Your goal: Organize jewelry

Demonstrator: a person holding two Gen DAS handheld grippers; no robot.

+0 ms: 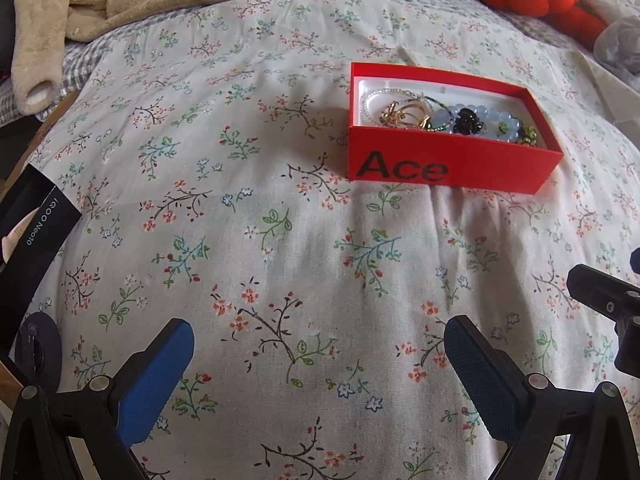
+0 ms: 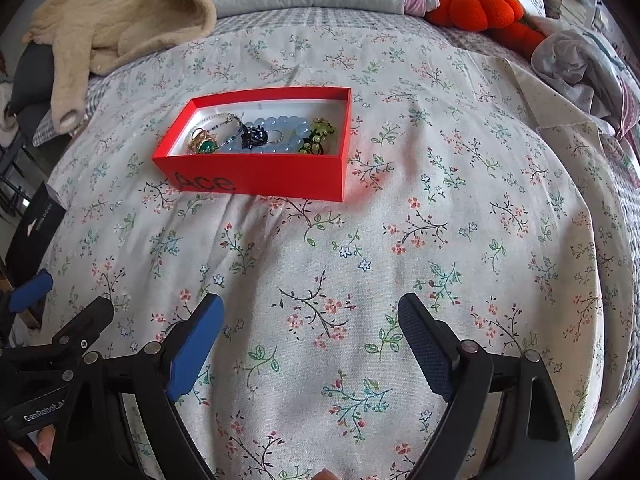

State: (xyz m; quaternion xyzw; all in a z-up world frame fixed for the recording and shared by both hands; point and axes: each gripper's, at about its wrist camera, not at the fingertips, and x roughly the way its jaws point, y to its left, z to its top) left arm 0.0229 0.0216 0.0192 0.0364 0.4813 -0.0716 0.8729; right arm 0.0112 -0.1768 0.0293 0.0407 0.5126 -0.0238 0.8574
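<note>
Box of jewelry, long axis crosswise, "Ace" side nearest; left gripper and right gripper both apart, empty.

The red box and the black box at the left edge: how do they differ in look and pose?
The red box lies flat and open on the floral cloth, showing jewelry inside; the black box stands tilted at the cloth's edge, contents unseen. The red box bears large black "Ace" lettering; the black box has small pale lettering. Both are rectangular, printed boxes.
</note>
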